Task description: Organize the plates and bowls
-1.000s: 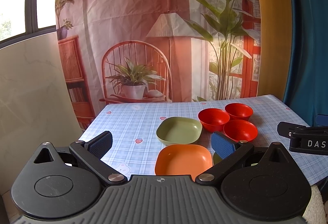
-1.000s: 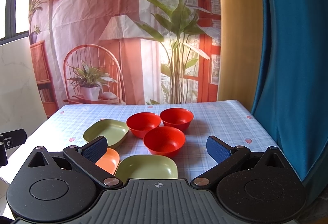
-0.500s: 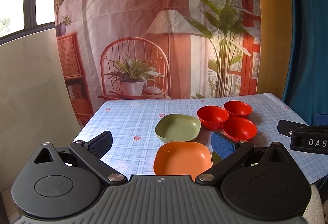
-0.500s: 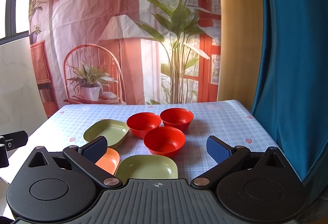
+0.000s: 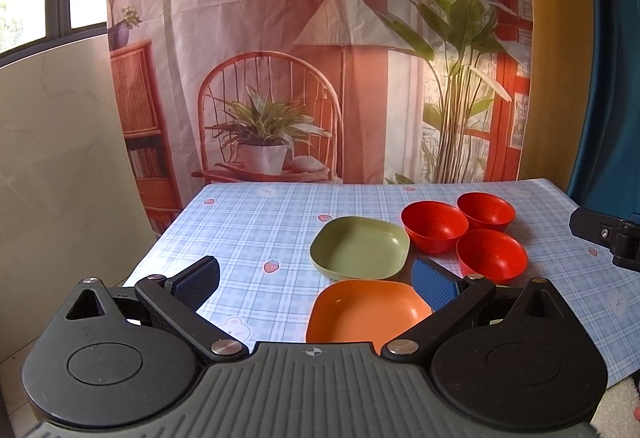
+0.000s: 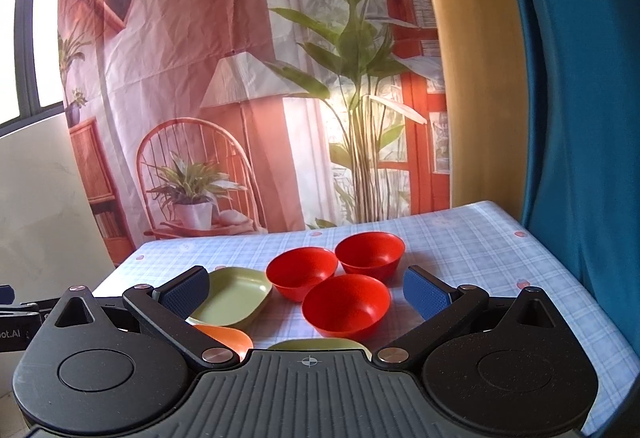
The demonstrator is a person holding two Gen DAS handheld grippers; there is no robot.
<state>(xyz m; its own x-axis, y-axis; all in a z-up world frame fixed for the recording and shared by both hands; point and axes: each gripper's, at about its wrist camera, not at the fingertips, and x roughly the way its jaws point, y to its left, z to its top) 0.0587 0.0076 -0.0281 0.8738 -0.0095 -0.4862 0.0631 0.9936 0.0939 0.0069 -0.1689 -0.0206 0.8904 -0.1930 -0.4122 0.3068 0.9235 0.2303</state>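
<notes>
Three red bowls sit close together on the checked tablecloth: a near one (image 6: 346, 306), a left one (image 6: 301, 272) and a far one (image 6: 370, 250). A green plate (image 5: 360, 246) lies left of them, with an orange plate (image 5: 366, 314) in front of it. A second green plate (image 6: 318, 344) is mostly hidden under my right gripper's body. My left gripper (image 5: 316, 282) is open and empty above the orange plate. My right gripper (image 6: 306, 292) is open and empty, just short of the near red bowl.
The table (image 5: 256, 234) ends at a printed backdrop (image 5: 280, 57) behind. A pale wall (image 5: 60, 177) stands at the left and a blue curtain (image 6: 580, 117) at the right. The right gripper also shows at the left wrist view's right edge (image 5: 612, 238).
Both grippers have moved forward and lower toward the dishes. The near green plate has slid under the right gripper's body. Both stay open.
</notes>
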